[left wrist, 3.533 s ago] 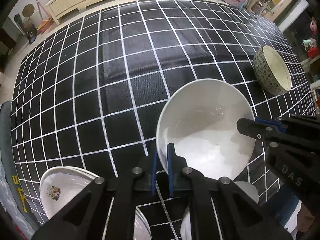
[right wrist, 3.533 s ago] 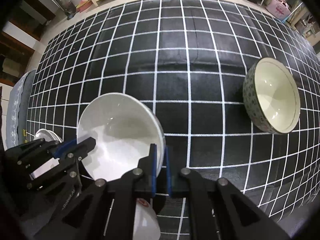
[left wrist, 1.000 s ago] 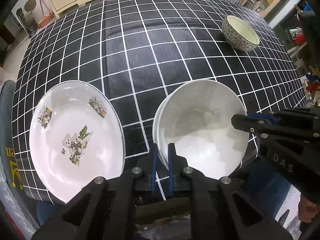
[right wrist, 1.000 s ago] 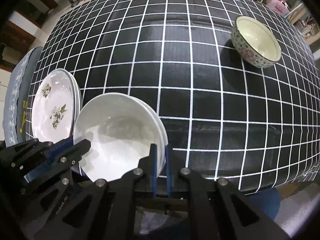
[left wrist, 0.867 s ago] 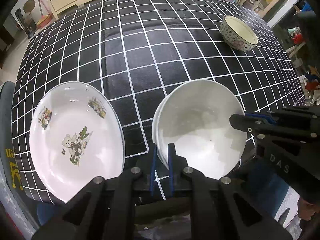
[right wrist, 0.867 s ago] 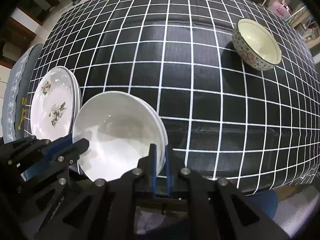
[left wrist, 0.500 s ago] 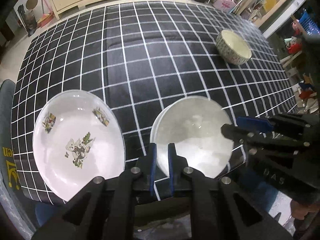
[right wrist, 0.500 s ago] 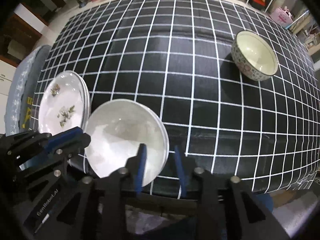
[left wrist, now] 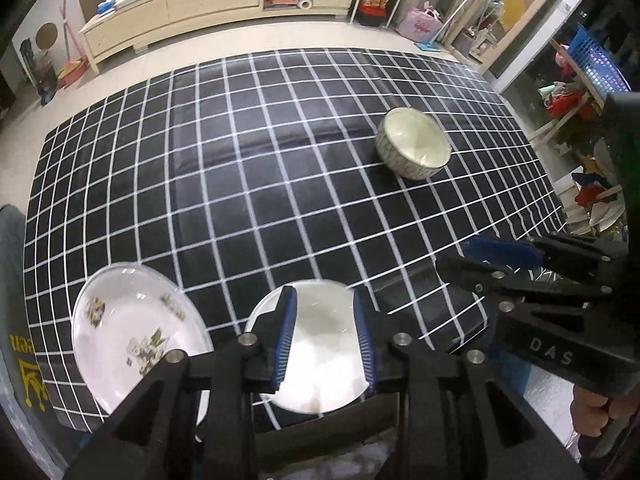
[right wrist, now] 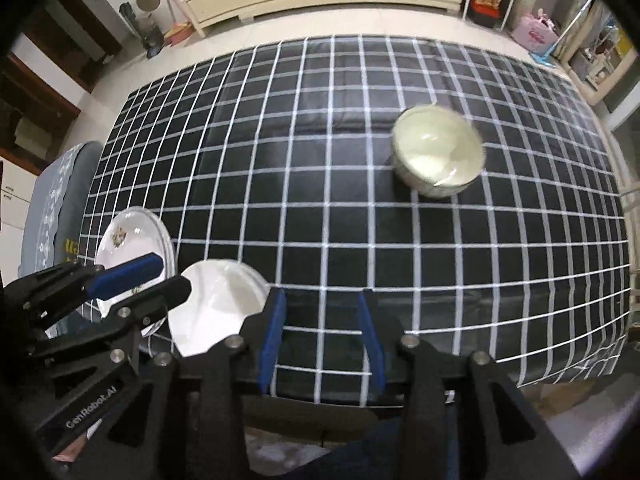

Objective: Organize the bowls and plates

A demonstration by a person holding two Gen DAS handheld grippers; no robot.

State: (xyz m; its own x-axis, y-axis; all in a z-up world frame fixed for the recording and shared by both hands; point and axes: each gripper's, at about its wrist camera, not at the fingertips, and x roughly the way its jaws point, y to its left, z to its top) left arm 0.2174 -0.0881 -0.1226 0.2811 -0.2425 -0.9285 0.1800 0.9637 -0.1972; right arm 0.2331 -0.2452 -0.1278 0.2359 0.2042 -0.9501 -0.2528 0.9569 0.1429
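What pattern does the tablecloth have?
Black tablecloth with a white grid, clearest in the right wrist view.

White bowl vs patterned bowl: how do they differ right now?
The white bowl is plain, wide and shallow; the patterned bowl is deeper, with a speckled outside and cream inside. The white bowl sits at the near table edge beside the plate; the patterned bowl stands alone farther back. Both are upright, empty and ungripped.

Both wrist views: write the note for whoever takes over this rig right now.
Left tongs: open, empty, above the white bowls.
Right tongs: open, empty, over the checked cloth.
Done: white bowls stacked at the near edge beside the cartoon plates.
Left: the patterned bowl stands alone toward the far right; it probably goes with the other bowls.
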